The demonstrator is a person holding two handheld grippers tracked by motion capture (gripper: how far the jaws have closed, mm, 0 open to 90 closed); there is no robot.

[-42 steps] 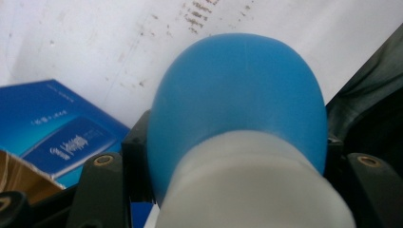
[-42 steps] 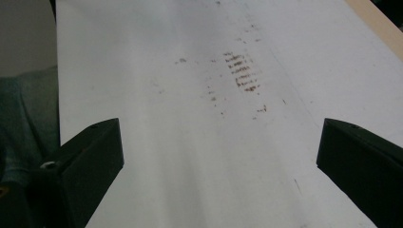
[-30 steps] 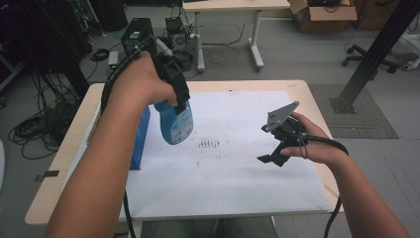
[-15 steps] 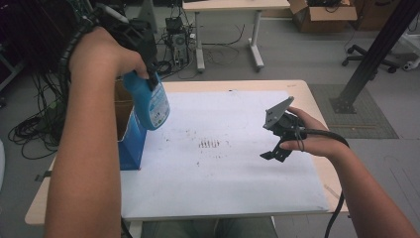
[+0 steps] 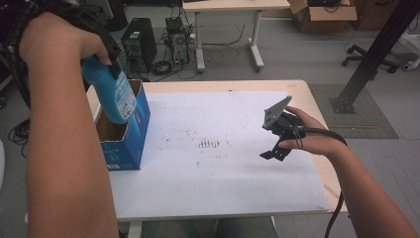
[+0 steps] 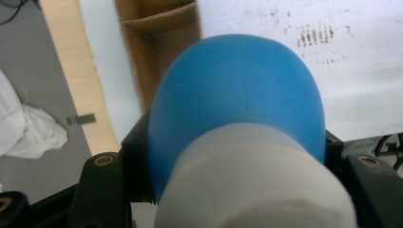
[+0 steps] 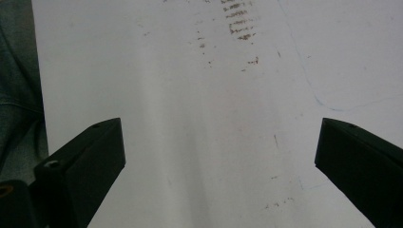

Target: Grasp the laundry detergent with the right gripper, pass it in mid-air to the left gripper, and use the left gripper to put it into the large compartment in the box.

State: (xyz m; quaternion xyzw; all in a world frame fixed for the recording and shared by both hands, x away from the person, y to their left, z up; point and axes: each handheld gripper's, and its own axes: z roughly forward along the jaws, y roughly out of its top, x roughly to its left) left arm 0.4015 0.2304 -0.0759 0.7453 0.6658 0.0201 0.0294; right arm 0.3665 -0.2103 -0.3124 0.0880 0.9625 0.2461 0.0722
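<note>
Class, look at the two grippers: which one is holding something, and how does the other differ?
The left gripper is shut on the blue bottle above the open box. The right gripper hangs open over the white sheet.

The blue bottle (image 6: 237, 95) blurs close up, hiding the box's (image 6: 161, 42) inside.

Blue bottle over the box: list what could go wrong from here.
1. The blue bottle hangs over the near wall of the open blue box; lowered so, it may catch the rim and tip the box.
2. The left gripper grips only its neck, so it could swing or slip.
3. The right gripper hovers apart, open, not steadying the box.
</note>
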